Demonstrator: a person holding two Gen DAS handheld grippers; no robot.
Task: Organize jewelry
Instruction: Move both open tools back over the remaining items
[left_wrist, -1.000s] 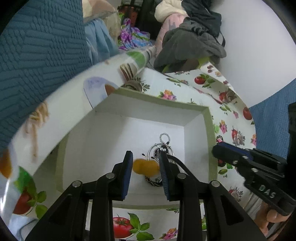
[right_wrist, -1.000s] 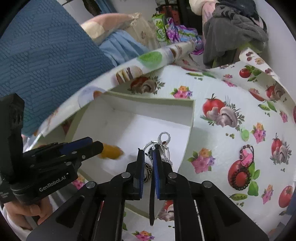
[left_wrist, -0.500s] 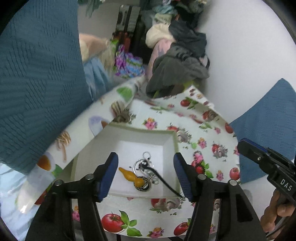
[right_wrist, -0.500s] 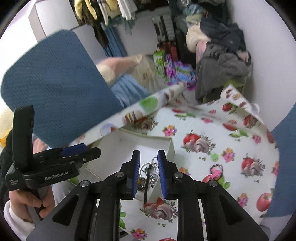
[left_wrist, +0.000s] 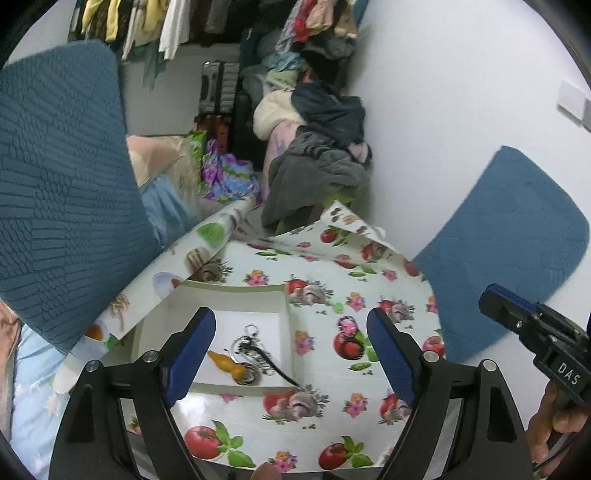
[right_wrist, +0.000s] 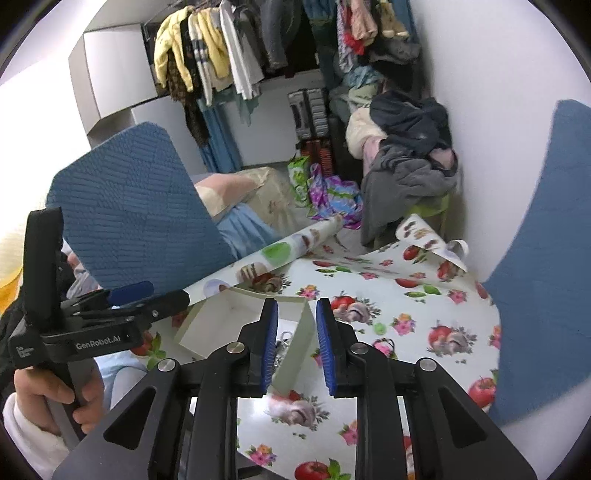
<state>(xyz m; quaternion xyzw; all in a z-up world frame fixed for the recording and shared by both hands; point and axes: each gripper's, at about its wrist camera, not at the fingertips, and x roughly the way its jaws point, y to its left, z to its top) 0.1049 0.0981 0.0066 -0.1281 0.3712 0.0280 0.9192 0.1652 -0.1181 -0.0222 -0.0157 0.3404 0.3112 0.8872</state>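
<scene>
Both your tongs hang empty above the table: the left gripper (left_wrist: 291, 354) spread wide, the right gripper (right_wrist: 295, 345) parted more narrowly. The jewelry (left_wrist: 245, 356) lies heaped in the white box (left_wrist: 225, 295) with an orange piece (left_wrist: 227, 363). A black cord (left_wrist: 280, 373) trails over the front wall; snag it and you may drag the heap out. One pink-and-dark piece (left_wrist: 349, 326), possibly a bracelet, sits on the patterned tablecloth (left_wrist: 369, 280), easily lost among its printed fruit. Blue chair backs (left_wrist: 498, 243) crowd both sides.
</scene>
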